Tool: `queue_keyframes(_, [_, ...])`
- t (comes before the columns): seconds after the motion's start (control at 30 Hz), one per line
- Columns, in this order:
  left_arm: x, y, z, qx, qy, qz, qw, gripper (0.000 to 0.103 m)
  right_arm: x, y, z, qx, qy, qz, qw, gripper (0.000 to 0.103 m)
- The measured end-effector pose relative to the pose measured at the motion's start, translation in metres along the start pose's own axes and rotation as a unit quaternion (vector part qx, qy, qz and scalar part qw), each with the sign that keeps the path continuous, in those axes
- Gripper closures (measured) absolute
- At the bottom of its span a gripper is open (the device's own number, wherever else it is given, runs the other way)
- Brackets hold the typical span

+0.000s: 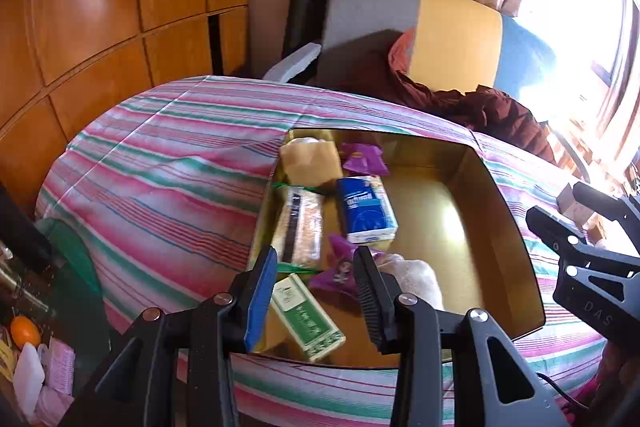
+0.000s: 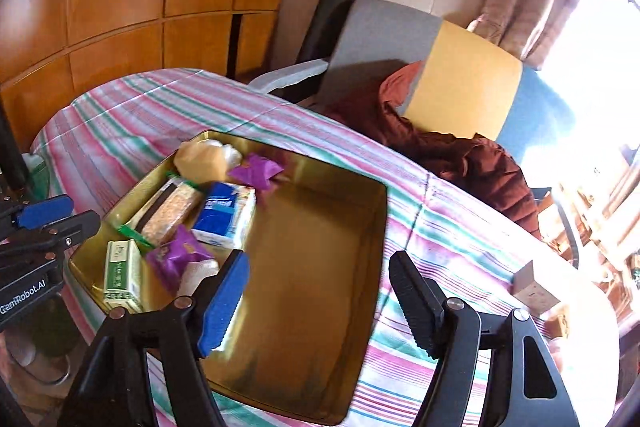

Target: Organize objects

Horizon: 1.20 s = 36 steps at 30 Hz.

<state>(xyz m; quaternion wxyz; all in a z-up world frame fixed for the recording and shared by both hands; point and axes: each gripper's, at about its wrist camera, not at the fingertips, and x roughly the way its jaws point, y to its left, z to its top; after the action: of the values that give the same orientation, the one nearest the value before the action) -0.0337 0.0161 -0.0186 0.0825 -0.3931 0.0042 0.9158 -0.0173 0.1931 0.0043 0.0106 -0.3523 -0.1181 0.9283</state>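
Gold tin [image 1: 516,227] sitting on striped surface [image 1: 160,155] | left gripper [image 1: 316,291] fingers narrowly parted, gripping nothing | right gripper [image 2: 320,299] fingers gaping, empty

left gripper [image 1: 316,275]: jaws narrowly apart, empty, above gold tin [image 1: 516,239] | tin: on striped cloth [image 1: 168,155], holds green box [image 1: 308,319], blue tissue pack [image 1: 366,209], purple packets, cracker pack [image 1: 302,227] | right gripper [image 1: 560,211]: at right edge, jaws parted

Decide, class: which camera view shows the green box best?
The right wrist view: the green box lies clear in the tin. In the left wrist view the left gripper crosses the green box, hiding one edge.
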Motion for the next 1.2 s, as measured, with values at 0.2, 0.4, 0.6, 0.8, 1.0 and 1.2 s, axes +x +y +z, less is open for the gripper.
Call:
queue_keyframes(0.2, [0.005,-0.037,0.008,0.036,0.005,-0.025,0.999,0.063,-0.004,-0.035,-0.01,0.024,0.0,-0.028,0.999,0.028])
queue_keyframes(0.4, [0.017,-0.083,0.022,0.06,0.025,-0.063,0.9959,0.063,0.002,-0.095,-0.028,0.056,0.024,-0.075,0.995,0.027])
queue_keyframes(0.6, [0.023,-0.157,0.044,0.127,0.024,-0.139,0.9819,0.063,0.006,-0.2,-0.064,0.127,0.073,-0.137,0.98,0.026])
queue_keyframes(0.8, [0.038,-0.249,0.055,0.215,0.035,-0.196,0.9561,0.056,0.002,-0.323,-0.116,0.247,0.125,-0.19,0.942,0.026])
queue_keyframes(1.0, [0.067,-0.343,0.058,0.29,0.051,-0.238,0.9257,0.029,0.0,-0.4,-0.17,0.376,0.127,-0.191,0.898,0.026])
queue_keyframes(1.2, [0.098,-0.427,0.063,0.406,0.044,-0.269,0.8721,0.021,0.001,-0.422,-0.194,0.467,0.11,-0.145,0.865,0.026])
